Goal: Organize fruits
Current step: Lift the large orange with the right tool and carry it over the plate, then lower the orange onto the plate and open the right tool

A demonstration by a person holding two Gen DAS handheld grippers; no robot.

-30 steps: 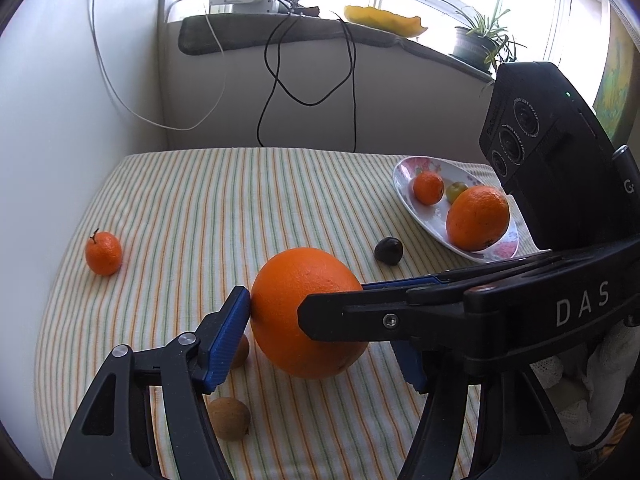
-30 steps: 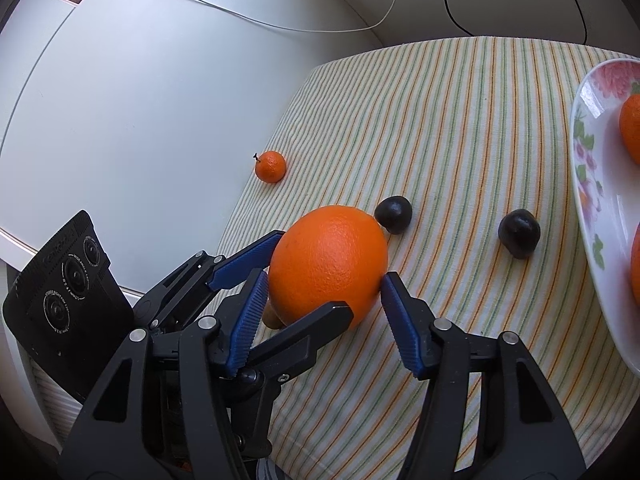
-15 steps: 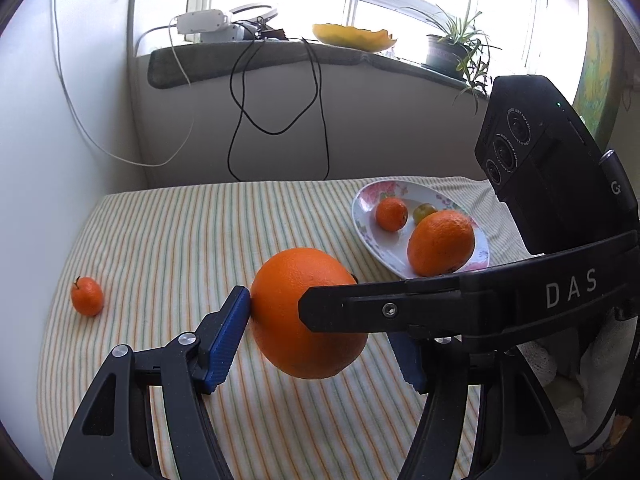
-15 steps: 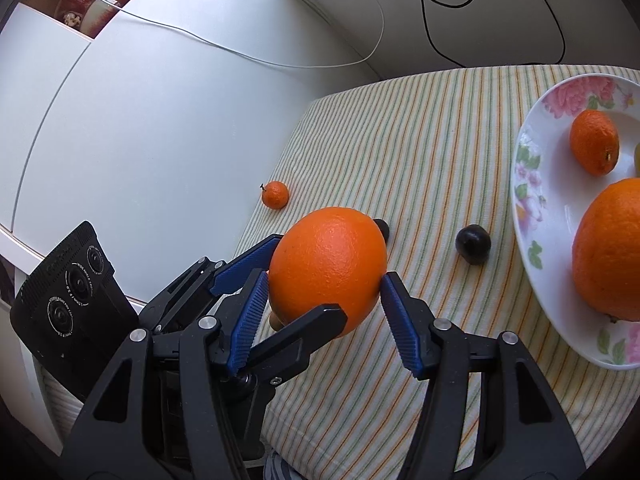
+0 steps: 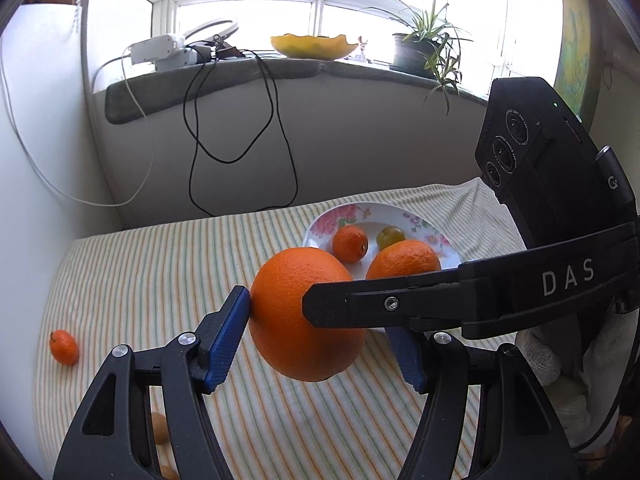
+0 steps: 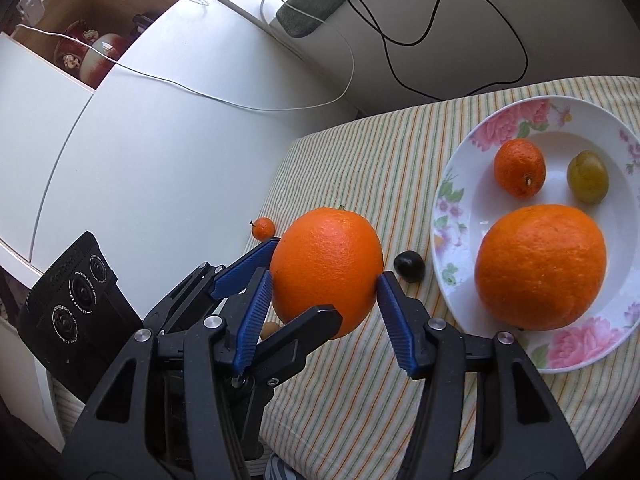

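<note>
Above the striped cloth [image 6: 340, 152]: big orange [image 6: 326, 272], lifted.
Grip: left gripper [image 5: 316, 340] and right gripper [image 6: 324, 308] jaws both clamp it.
Plate [image 6: 452, 184]: 3 fruits, just beside.

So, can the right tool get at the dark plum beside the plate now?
Probably not yet: the right tool is shut on the orange, so its jaws are full. The plum lies uncovered just beyond it.
</note>
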